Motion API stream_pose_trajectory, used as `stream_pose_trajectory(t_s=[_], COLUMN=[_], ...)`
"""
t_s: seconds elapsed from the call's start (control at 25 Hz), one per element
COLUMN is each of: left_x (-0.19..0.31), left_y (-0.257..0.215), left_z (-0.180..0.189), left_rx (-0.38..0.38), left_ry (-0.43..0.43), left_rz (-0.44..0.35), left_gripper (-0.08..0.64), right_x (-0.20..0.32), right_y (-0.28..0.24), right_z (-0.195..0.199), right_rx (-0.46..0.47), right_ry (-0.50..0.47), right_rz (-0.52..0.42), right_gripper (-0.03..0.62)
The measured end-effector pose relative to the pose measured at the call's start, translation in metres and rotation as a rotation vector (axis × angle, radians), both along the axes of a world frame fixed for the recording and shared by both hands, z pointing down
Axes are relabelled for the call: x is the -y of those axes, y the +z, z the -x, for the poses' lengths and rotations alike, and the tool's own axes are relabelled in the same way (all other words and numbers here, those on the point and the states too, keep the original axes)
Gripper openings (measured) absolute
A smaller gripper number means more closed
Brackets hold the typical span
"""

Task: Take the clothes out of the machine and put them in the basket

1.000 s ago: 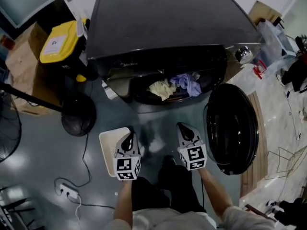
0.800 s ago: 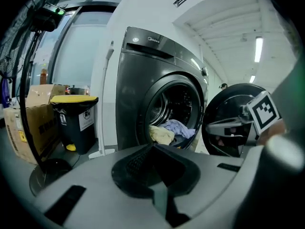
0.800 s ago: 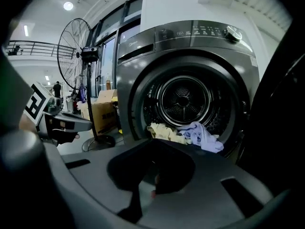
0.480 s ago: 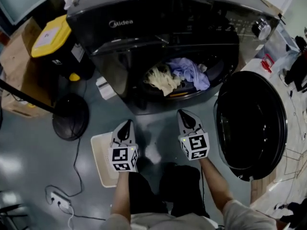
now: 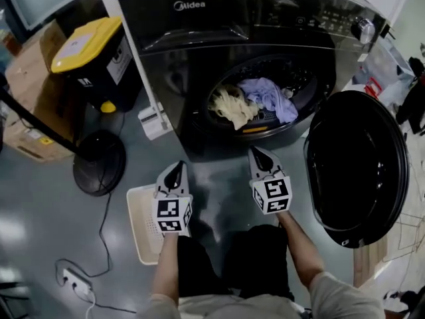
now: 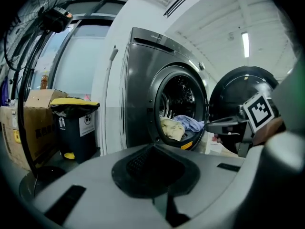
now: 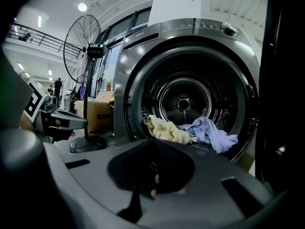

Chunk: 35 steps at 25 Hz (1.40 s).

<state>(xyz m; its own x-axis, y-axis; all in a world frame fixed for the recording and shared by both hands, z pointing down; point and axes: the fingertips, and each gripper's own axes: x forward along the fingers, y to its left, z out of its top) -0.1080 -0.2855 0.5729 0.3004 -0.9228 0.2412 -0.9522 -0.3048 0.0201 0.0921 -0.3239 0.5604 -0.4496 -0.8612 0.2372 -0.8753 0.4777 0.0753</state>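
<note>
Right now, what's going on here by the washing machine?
A person faces a washing machine with its door swung open, a gripper in each hand. The left gripper and right gripper are both shut and empty, short of the drum. A yellow cloth and a lilac cloth lie in the drum. The basket sits on the floor by the left gripper; no clothes show in it.

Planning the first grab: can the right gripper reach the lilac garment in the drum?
Probably yes: the door stands open and nothing lies between the right gripper and the lilac garment.
</note>
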Motion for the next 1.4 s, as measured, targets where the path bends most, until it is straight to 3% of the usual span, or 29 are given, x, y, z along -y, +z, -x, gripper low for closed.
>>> stream_pose_trajectory(t_s=[0.44, 0.48, 0.52, 0.6, 0.8, 1.08, 1.4], left_x=[-0.003, -0.003, -0.004, -0.004, -0.006, -0.009, -0.01], left_y=[-0.005, -0.006, -0.005, -0.005, -0.005, -0.003, 0.006], left_z=[-0.004, -0.005, -0.005, -0.007, -0.003, 0.0, -0.001], left_rx=[-0.023, -0.022, -0.02, -0.019, -0.012, -0.011, -0.002], left_ry=[-0.007, -0.007, -0.006, -0.004, -0.019, -0.024, -0.022], left_rz=[-0.028, -0.03, -0.03, -0.031, -0.032, -0.034, -0.02], left_gripper=[0.018, 0.018, 0.018, 0.018, 0.018, 0.018, 0.018], right_x=[0.01, 0.013, 0.016, 0.024, 0.054, 0.105, 0.152], right_y=[0.004, 0.006, 0.009, 0.013, 0.015, -0.001, -0.014], right_z=[0.001, 0.003, 0.006, 0.008, 0.002, -0.035, -0.074], right_rx=[-0.02, -0.017, -0.015, -0.013, 0.009, -0.011, -0.117], right_ry=[-0.029, -0.041, -0.052, -0.057, -0.001, 0.114, 0.211], right_rz=[0.006, 0.02, 0.032, 0.044, 0.051, 0.021, 0.002], right_gripper=[0.029, 0.067, 0.16, 0.264, 0.357, 0.373, 0.373])
